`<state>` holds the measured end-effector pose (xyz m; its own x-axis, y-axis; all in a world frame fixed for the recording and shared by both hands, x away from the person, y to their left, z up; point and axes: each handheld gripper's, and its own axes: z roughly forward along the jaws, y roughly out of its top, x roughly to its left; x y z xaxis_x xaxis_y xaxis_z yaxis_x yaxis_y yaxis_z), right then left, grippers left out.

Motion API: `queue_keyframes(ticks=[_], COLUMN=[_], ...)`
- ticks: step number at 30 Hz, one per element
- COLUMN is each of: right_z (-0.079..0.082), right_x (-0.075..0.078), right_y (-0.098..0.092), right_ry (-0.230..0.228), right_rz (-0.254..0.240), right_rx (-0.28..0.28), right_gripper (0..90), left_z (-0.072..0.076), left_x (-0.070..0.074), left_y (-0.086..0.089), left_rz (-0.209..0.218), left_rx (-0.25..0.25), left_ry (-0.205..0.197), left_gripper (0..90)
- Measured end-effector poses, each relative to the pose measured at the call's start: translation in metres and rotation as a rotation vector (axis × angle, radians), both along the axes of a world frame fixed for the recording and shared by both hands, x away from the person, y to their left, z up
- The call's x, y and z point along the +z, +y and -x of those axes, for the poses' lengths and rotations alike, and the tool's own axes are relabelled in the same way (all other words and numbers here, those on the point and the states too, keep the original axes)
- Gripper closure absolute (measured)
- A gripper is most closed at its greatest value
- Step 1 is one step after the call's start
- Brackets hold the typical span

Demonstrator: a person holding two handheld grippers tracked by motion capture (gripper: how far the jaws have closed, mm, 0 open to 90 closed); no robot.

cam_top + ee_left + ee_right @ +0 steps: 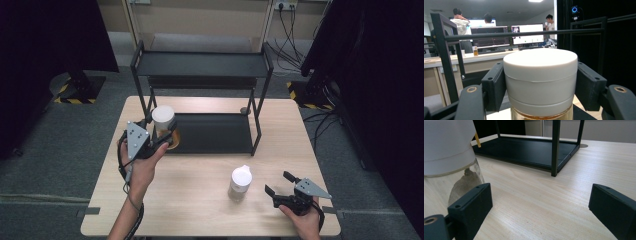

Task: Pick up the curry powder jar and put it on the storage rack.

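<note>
A glass jar with a white lid and amber contents is at the left end of the black rack's lower shelf. My left gripper is shut on it. In the left gripper view the jaws press on both sides of the jar's white lid. A second jar, clear with a white lid, stands on the table in front of the rack. My right gripper rests just right of it, open, with nothing between its jaws. In the right gripper view that second jar is beside the left jaw, and the right gripper spans bare table.
The black two-tier rack stands at the back middle of the wooden table, and its front right leg rises ahead of my right gripper. Dark curtains and cables surround the table. People and monitors are far behind the rack.
</note>
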<state>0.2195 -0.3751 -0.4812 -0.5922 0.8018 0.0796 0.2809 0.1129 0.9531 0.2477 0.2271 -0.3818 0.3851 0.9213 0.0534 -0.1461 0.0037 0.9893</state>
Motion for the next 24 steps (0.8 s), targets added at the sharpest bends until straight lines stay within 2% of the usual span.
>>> queue_keyframes(ticks=[24], right_z=[0.0], right_x=[0.0], right_y=[0.0], right_ry=[0.0], right_rz=[-0.001], right_rx=[-0.001], right_gripper=[5.6], left_z=[-0.009], left_x=[0.03], left_y=[-0.003], left_rz=[0.007], left_rx=[0.032], left_ry=[-0.045], left_gripper=[33.1])
